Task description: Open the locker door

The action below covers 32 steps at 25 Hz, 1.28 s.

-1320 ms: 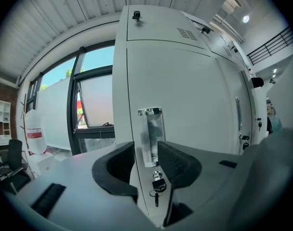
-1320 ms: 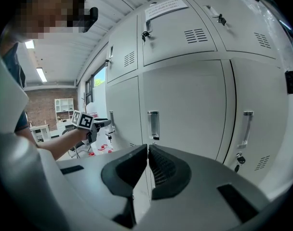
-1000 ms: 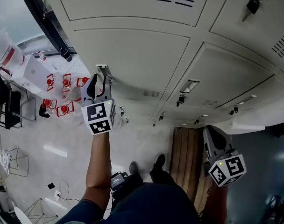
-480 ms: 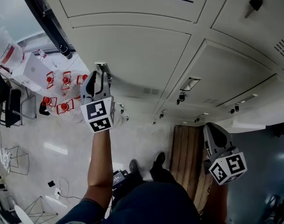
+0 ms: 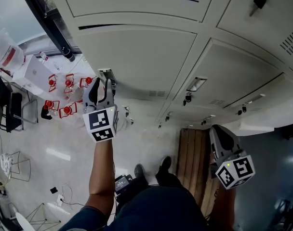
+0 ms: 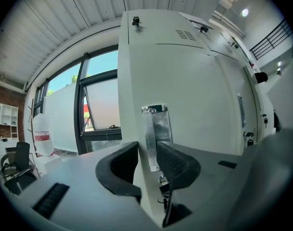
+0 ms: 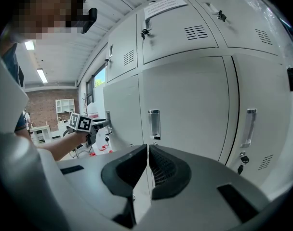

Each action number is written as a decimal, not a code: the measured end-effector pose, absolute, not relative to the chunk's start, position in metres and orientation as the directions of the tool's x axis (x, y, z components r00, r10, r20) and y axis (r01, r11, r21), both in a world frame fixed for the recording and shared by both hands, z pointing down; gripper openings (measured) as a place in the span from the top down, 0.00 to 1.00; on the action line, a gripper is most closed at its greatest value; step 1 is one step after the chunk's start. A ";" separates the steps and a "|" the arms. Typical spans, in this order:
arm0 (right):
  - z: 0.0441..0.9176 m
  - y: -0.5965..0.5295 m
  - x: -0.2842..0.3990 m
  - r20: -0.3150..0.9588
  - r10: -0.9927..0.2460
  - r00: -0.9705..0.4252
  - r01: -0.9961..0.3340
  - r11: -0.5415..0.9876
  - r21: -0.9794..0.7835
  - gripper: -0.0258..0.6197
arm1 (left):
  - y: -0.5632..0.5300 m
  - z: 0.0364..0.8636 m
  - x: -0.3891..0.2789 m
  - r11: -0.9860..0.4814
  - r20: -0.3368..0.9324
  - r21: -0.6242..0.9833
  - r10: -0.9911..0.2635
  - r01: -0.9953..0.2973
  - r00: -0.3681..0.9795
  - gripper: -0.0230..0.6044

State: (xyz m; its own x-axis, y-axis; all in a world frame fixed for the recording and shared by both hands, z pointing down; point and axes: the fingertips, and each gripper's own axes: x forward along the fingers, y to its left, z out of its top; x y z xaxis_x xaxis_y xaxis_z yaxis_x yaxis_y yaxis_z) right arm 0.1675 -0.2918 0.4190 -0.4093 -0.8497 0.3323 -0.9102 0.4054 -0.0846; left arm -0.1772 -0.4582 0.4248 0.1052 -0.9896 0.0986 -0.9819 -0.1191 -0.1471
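I am holding the left claw [image 6: 147,154] on the shiny handle [image 6: 156,129] of the locker door [image 5: 141,57], up at about 11 o'clock in the head view. The claw is squeezing the handle from both sides, and its jaws are sitting quite wide apart around it. A thin dark crack [image 5: 99,26] is showing along the door's top edge, so I think the door is only just coming loose. Nearly all the swinging is left to do. The right claw [image 7: 148,163] is waiting down at 4 o'clock, pinched together and holding nothing.
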 end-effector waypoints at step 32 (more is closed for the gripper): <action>0.402 -0.241 0.126 0.296 -0.854 -0.428 -0.901 0.428 -0.068 0.90 | -0.341 0.425 -0.163 -0.265 0.112 -0.181 -0.962 -0.947 0.247 0.82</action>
State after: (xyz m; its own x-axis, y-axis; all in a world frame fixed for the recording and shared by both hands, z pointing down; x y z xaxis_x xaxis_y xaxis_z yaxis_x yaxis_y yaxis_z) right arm 0.1260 -0.2411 0.4024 -0.4281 -0.8537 0.2964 -0.9011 0.4283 -0.0678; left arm -0.1633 -0.3408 0.4246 0.2475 -0.9624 0.1123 -0.9472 -0.2647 -0.1810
